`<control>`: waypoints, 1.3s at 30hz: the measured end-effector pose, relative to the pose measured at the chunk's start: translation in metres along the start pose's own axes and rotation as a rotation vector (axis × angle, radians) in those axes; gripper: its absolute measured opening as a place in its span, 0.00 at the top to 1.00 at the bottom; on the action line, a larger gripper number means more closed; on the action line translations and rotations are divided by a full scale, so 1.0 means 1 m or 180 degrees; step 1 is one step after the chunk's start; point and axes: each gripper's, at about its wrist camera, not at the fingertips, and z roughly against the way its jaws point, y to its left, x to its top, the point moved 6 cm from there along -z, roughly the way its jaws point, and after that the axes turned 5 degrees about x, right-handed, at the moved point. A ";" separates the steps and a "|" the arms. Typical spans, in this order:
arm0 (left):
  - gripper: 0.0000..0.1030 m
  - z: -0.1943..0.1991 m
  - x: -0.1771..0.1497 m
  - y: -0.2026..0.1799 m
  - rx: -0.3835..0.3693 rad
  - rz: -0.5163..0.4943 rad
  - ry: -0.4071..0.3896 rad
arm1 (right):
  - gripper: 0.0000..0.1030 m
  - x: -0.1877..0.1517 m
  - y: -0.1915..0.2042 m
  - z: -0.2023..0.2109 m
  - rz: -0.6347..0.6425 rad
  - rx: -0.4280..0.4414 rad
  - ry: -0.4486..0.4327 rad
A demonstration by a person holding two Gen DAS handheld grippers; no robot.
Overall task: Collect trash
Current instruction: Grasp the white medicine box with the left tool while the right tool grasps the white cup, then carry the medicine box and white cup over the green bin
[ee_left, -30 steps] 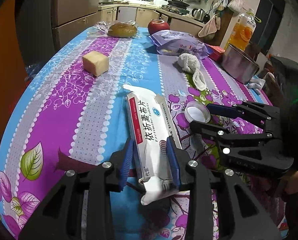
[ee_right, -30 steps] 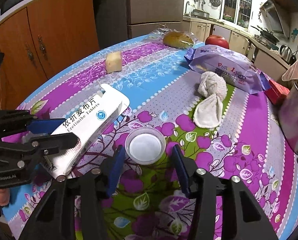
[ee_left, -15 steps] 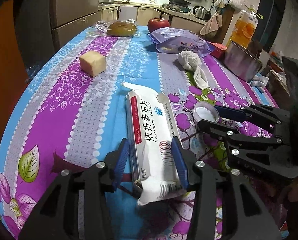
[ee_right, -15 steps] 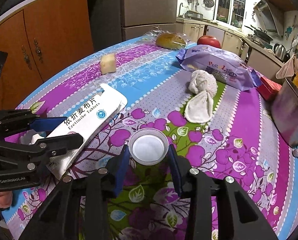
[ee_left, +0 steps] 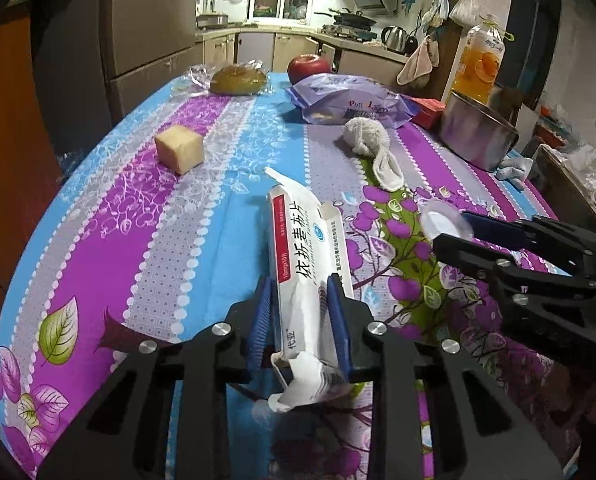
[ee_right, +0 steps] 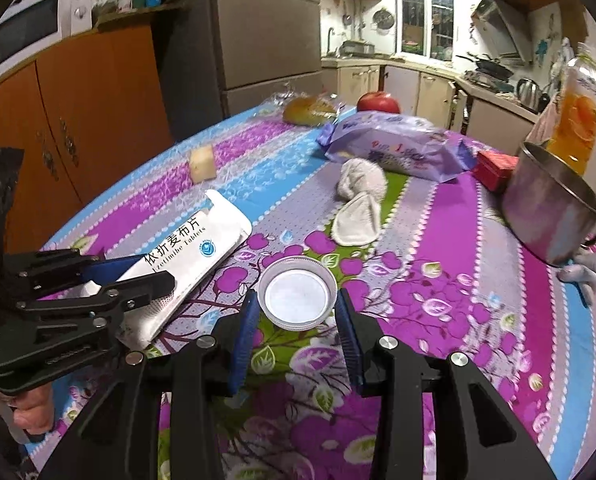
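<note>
Left claw pinches the crumpled tablet box; right claw apparently grips the white cap.

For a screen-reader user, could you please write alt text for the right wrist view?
The right gripper holds a white plastic lid between blue jaws above a purple floral tablecloth. At left, the left gripper grips a white tablet box; a steel pot sits right.

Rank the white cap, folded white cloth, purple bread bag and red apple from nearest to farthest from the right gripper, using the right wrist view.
1. White cap, between the right gripper fingers.
2. Folded white cloth, ahead, mid-table.
3. Purple bread bag, behind the cloth.
4. Red apple, far edge.
</note>
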 end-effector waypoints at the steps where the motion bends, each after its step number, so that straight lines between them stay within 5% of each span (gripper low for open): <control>1: 0.74 0.002 0.001 -0.002 -0.0002 -0.0008 -0.0022 | 0.62 -0.001 -0.001 0.006 -0.0021 -0.0022 -0.0039; 15: 0.74 0.057 0.013 -0.060 0.0199 -0.0236 -0.0604 | 0.61 -0.023 -0.031 0.118 -0.0389 -0.0529 -0.0621; 39: 0.73 0.116 0.019 -0.178 -0.0192 -0.0516 -0.1002 | 0.61 -0.090 -0.076 0.260 -0.0706 -0.1121 -0.1052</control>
